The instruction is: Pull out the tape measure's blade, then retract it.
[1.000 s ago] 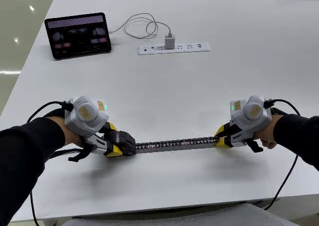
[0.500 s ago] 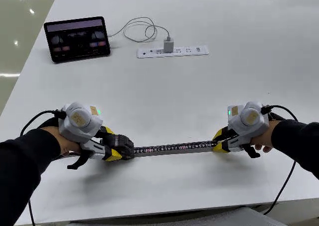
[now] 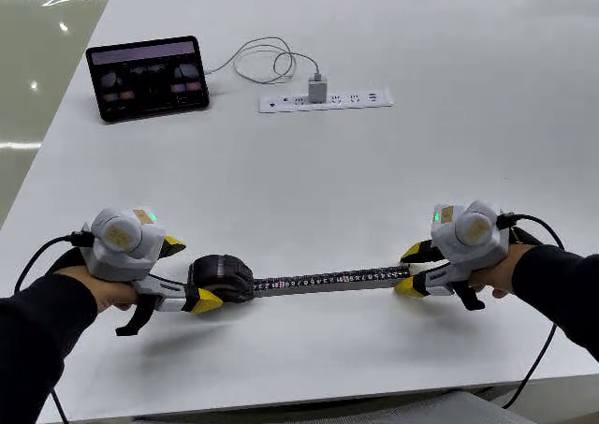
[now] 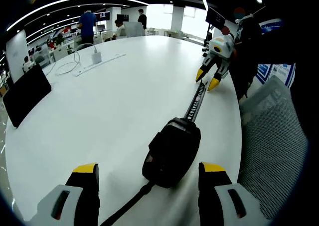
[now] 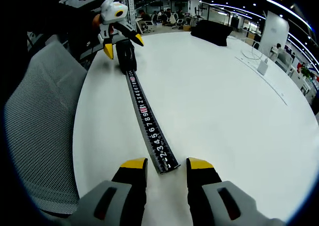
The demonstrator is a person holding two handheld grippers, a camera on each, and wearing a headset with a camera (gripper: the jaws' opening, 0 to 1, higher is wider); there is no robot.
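- Toward 7 o'clock in the head view, near the front edge of the white table [image 3: 374,181]: black tape measure case [image 3: 223,276], resting on the surface.
- Out of the case toward 3 o'clock: blade [image 3: 332,278], drawn out and lying flat on the table, dark with light numerals and a red mark partway along.
- From the case's near end in the left gripper view, trailing toward 7 o'clock: thin black strap [image 4: 125,210].
- At 9 o'clock of the case, held in a sleeved hand: left gripper [image 3: 189,273], yellow-tipped jaws spread wide, case just ahead of the tips and between them. Nearer tip just beside the case in the head view; touching or not, cannot tell. No clamp on anything.
- At the blade's 3 o'clock end, held in the other hand: right gripper [image 3: 409,270], jaws parted, blade's end hook lying between the two yellow tips with a gap on each side in the right gripper view. Not closed on the blade.
- Far side of the table, at 11 o'clock in the head view: dark tablet [image 3: 147,76], propped up, screen lit.
- At 12 o'clock: white power strip [image 3: 351,98] with a white charger [image 3: 317,90] plugged in, and a white cable [image 3: 267,57] looping from it toward the tablet.
- At the table's near edge in the gripper views: grey mesh chair [image 5: 40,131].
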